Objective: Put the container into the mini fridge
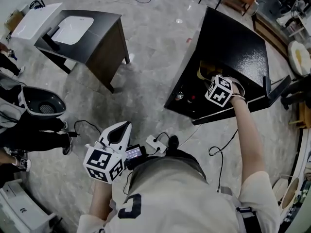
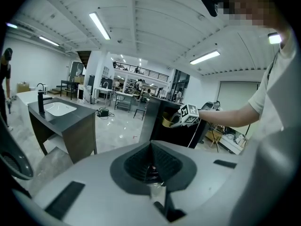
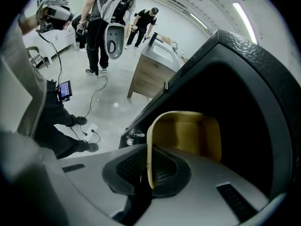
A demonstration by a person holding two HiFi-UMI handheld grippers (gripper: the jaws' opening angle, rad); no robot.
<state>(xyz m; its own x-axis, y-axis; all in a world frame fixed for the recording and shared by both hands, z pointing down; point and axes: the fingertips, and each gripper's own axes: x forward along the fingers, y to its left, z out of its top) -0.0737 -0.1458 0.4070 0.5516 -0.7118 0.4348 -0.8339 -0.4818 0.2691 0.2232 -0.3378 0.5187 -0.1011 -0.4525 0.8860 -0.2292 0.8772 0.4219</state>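
Note:
The black mini fridge point(image 1: 233, 47) stands to my right. At its dark opening is a yellow container point(image 3: 188, 135), with my right gripper point(image 3: 149, 173) shut on its near rim. From the head view, the right gripper point(image 1: 206, 79) reaches into the fridge front with the container point(image 1: 201, 72) just ahead of it. My left gripper point(image 1: 121, 130) hangs low near my body, shut with nothing in it. The left gripper view shows its jaws point(image 2: 150, 166) closed, with the right gripper point(image 2: 181, 119) and the container point(image 2: 167, 121) far off at the fridge point(image 2: 155, 133).
A dark table with a white sink basin point(image 1: 87, 28) stands at the left. People stand at the far left point(image 1: 19, 125). Cables and a power strip point(image 1: 155, 142) lie on the floor by my feet. More furniture lines the right wall point(image 1: 299, 57).

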